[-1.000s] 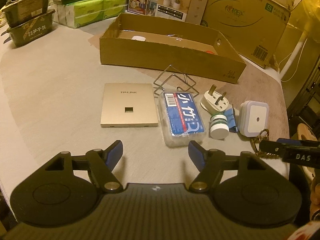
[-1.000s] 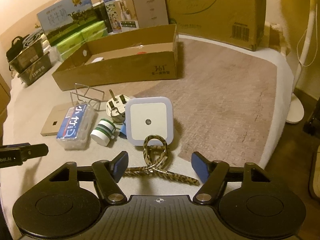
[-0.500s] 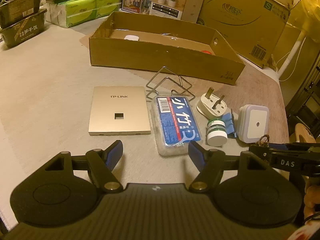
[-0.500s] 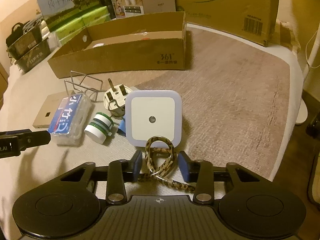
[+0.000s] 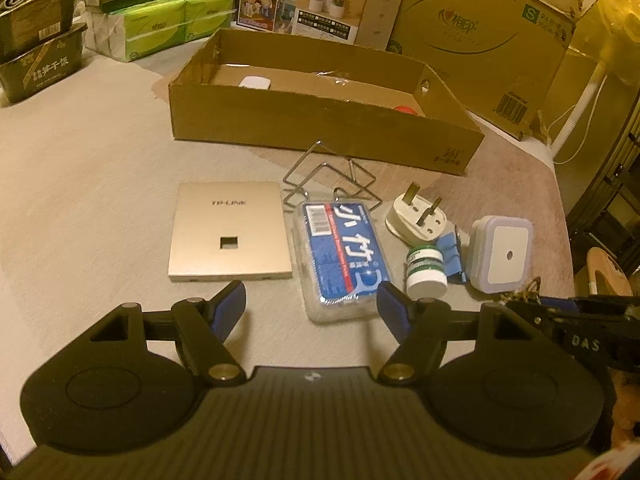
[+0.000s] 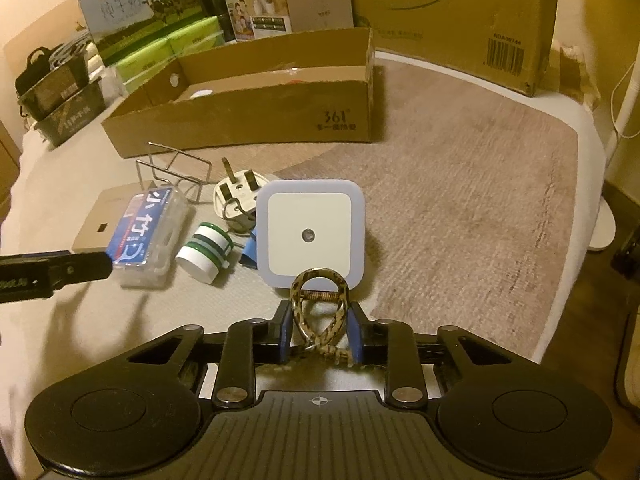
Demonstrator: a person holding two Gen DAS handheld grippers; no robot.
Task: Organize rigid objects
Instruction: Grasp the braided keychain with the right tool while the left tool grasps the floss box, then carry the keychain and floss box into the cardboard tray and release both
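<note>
My right gripper (image 6: 319, 328) is shut on a leopard-print hair clip (image 6: 318, 306), just in front of a white square night light (image 6: 310, 234). My left gripper (image 5: 312, 300) is open and empty, over the near end of a blue-labelled floss pick box (image 5: 342, 254). On the table lie a gold TP-LINK panel (image 5: 229, 234), a wire rack (image 5: 332, 178), a white plug (image 5: 416, 218), a small green-and-white jar (image 5: 425, 272) and a blue binder clip (image 5: 450, 258). A low open cardboard box (image 5: 320, 120) stands behind them.
Cardboard cartons (image 5: 480, 36), tissue packs (image 5: 168, 20) and black trays (image 5: 36, 52) line the back of the table. The table's right edge (image 6: 576, 168) drops off near a white fan stand (image 6: 604, 232). The box holds a white item (image 5: 254, 82) and a red item (image 5: 404, 109).
My right gripper has closed from wide open onto the hair clip and moved up to the night light. My left gripper has drifted slightly, still open.
</note>
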